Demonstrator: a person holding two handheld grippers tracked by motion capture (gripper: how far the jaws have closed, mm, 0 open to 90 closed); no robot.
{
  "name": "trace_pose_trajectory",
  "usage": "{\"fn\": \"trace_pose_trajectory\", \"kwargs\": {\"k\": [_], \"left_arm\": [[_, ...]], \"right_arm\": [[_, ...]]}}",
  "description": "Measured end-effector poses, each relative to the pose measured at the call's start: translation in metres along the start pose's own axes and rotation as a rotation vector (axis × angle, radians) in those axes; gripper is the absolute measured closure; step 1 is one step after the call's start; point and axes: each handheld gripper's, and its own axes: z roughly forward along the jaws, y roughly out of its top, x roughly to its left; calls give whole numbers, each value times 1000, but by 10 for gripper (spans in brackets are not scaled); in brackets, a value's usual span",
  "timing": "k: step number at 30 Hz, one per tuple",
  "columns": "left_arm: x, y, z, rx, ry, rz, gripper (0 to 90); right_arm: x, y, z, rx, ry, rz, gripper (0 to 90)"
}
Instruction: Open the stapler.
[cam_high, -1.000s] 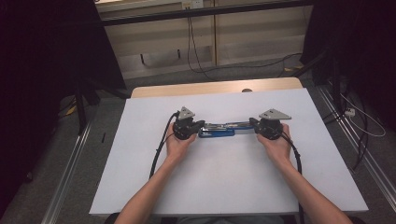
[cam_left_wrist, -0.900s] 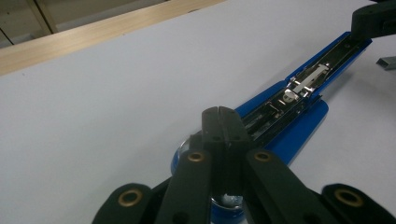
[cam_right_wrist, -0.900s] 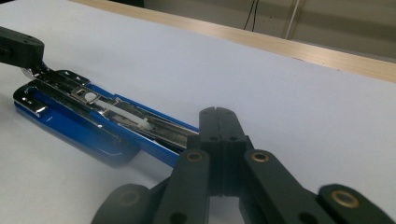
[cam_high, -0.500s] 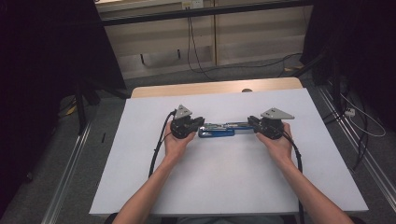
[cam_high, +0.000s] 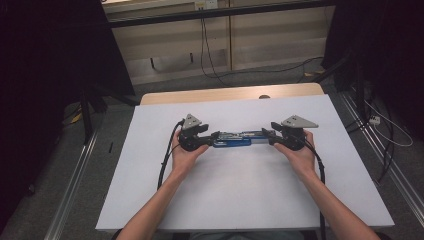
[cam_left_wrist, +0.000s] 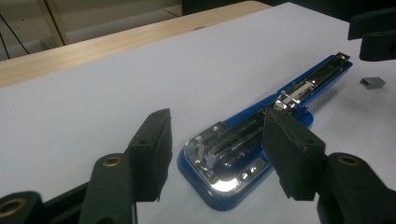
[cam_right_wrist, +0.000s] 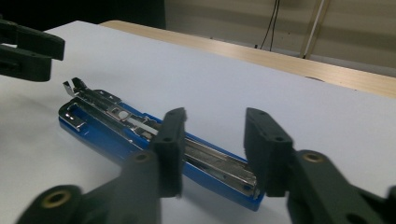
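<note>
A blue stapler (cam_high: 235, 140) lies swung open flat on the white table (cam_high: 240, 200), with its metal staple channel facing up. My left gripper (cam_high: 207, 140) is at its left end. In the left gripper view the jaws stand open around the stapler's rounded chrome base (cam_left_wrist: 224, 163). My right gripper (cam_high: 272, 137) is at the other end, and its open jaws straddle the stapler's tip (cam_right_wrist: 219, 163). Neither gripper presses on the stapler. A small grey strip of staples (cam_left_wrist: 372, 82) lies on the table beside the stapler's far end.
The white table has a wooden strip (cam_high: 230, 93) along its far edge. Black cables (cam_high: 167, 160) trail from both grippers toward the person. Floor rails and loose cables (cam_high: 385, 125) run beside the table.
Both hands have barely shifted at the stapler's ends. The stapler lies where it was, and both grippers stay open.
</note>
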Motion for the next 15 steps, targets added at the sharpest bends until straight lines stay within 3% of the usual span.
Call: {"fn": "trace_pose_trajectory", "kwargs": {"k": [8, 12, 15], "left_arm": [[0, 0, -10, 4, 30, 5, 171], [-1, -2, -13, 6, 37, 10, 124], [0, -4, -19, 0, 31, -14, 74]], "right_arm": [[-1, 2, -2, -7, -41, 0, 201], [-2, 3, -3, -8, -38, -4, 141], [-2, 5, -4, -17, -25, -7, 118]]}}
